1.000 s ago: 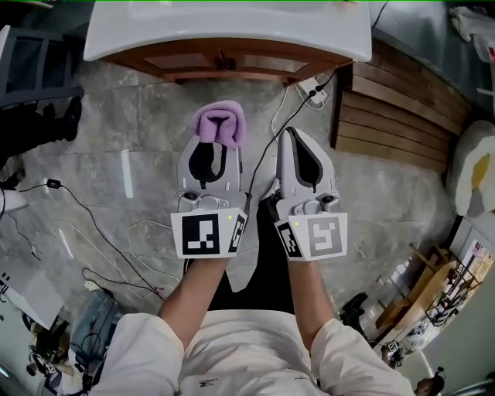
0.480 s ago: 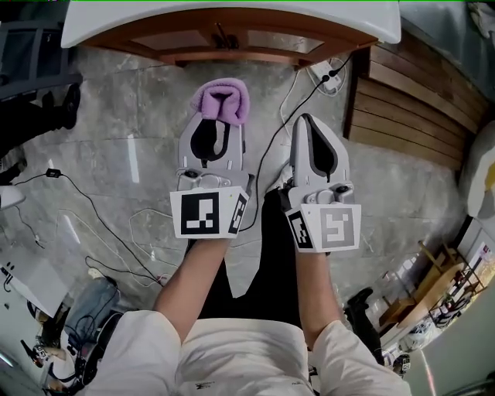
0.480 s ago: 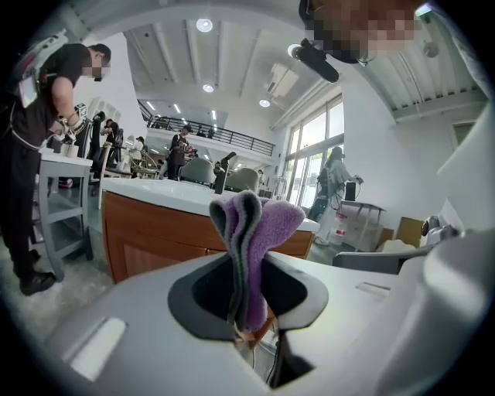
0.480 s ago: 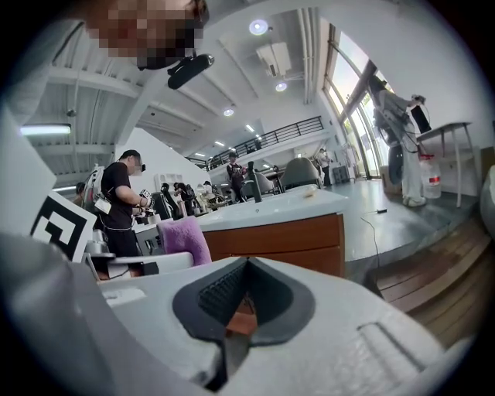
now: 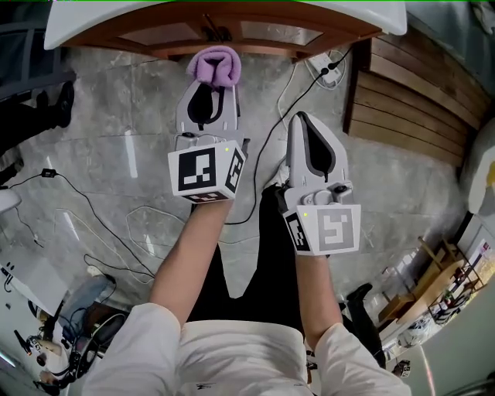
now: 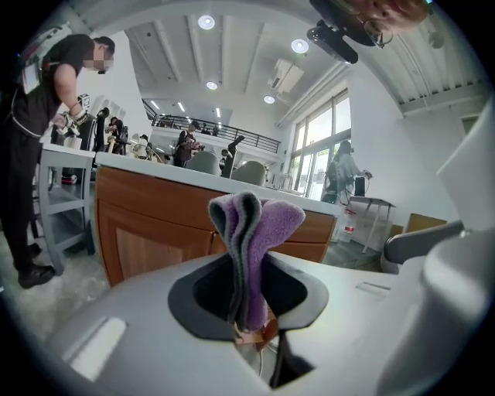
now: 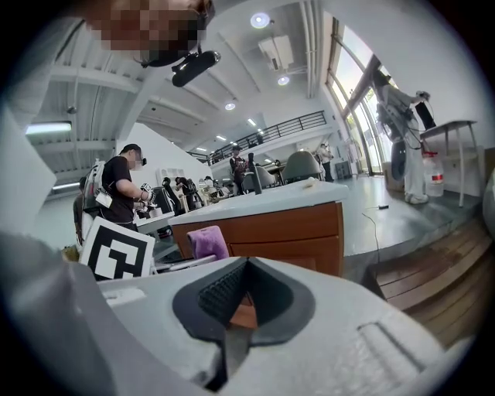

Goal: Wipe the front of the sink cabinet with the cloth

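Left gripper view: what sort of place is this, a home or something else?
Probably a big open workshop or studio hall, not a home: a high ceiling with recessed lights, a mezzanine railing, and people at tables around the sink cabinet. Loose cables trail over the stone floor.

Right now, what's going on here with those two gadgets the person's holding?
A person stands facing a wooden sink cabinet with a handheld gripper in each hand. The left gripper is clamped on a folded purple cloth and holds it out close to the cabinet front; whether the cloth touches the wood cannot be told. The right gripper is shut on nothing and sits further back from the cabinet.
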Motion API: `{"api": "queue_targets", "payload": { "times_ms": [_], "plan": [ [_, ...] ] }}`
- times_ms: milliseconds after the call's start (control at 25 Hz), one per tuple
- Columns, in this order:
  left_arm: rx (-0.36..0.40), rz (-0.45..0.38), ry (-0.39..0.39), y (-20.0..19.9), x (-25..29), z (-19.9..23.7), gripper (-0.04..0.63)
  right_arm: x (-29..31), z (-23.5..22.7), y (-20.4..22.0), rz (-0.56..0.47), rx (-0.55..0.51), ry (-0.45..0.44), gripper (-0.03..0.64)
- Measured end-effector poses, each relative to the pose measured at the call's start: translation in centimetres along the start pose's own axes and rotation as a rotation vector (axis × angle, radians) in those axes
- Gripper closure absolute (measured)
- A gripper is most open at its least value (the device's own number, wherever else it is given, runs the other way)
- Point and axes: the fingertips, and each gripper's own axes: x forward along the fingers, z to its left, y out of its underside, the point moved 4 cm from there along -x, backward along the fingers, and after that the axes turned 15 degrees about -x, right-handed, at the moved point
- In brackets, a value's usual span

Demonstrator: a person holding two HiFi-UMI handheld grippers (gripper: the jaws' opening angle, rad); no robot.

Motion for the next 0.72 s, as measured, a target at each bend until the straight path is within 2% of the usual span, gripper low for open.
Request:
{"api": "queue_targets", "payload": {
  "times_ms": [360, 720],
  "plan": [
    [0.008, 0.022, -0.028, 1.3, 3.2, 2.1, 0.518, 0.5, 0.5, 0.6, 0.012, 0.001, -0.014, 0.618],
    [-0.022, 0.019, -0.079, 1.6, 6.0, 3.9, 0.518, 0.5, -0.2, 0.7, 0.028, 0.008, -0.002, 0.618]
  ]
}}
